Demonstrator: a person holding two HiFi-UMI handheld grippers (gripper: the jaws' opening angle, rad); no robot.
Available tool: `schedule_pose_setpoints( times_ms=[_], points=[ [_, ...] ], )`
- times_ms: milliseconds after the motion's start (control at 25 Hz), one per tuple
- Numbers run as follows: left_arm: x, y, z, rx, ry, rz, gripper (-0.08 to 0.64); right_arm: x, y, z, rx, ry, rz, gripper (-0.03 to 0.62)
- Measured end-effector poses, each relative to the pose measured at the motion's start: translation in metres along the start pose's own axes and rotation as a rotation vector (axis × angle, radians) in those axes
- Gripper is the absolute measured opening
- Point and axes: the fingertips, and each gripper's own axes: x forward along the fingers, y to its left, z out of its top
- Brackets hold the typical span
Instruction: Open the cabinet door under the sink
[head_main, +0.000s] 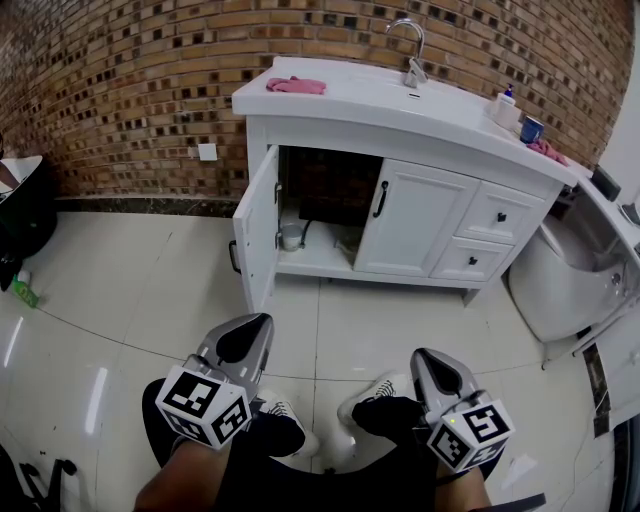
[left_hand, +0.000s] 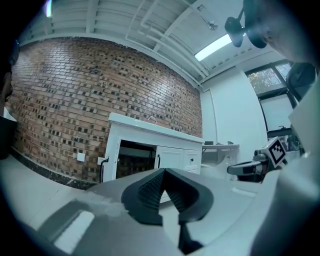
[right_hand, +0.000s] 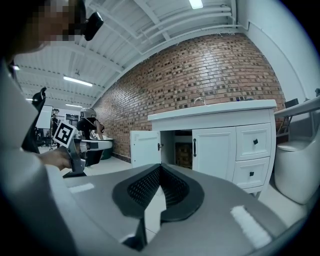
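Open cabinet door (head_main: 257, 232), well beyond left claw (head_main: 245, 338) and right claw (head_main: 440, 370), both pressed together

The head view looks forward and steeply down from above the person. The left gripper (head_main: 255, 330) and right gripper (head_main: 432, 362) sit close at the bottom edge. The cabinet (head_main: 415, 220) stands well off across the floor (head_main: 130, 290), in the upper middle. The left gripper view looks level from low down, with the cabinet small at centre left. The right gripper view tilts slightly down, and the cabinet is larger at centre right. All three share the cabinet and brick wall (head_main: 120, 90). Each gripper view catches the other gripper near a side edge.
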Motion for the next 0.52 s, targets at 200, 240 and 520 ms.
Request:
schedule_pose_setpoints(
  times_ms=[200, 240, 520],
  points=[
    [0.0009, 0.0009, 0.0004, 0.002, 0.002, 0.001, 0.003, 0.0022, 0.0012, 0.0009, -0.003, 0.002, 0.007, 0.008],
    [0.0007, 0.0009, 0.0007, 0.001, 0.002, 0.003, 0.003, 0.0021, 0.0015, 0.0011, -0.003, 0.002, 0.008, 0.008],
    [-0.0024, 0.0048, -0.0010, 0.009, -0.003, 0.006, 0.003, 0.0030, 0.0035, -0.0021, -0.003, 0.001, 0.009, 0.008]
  ],
)
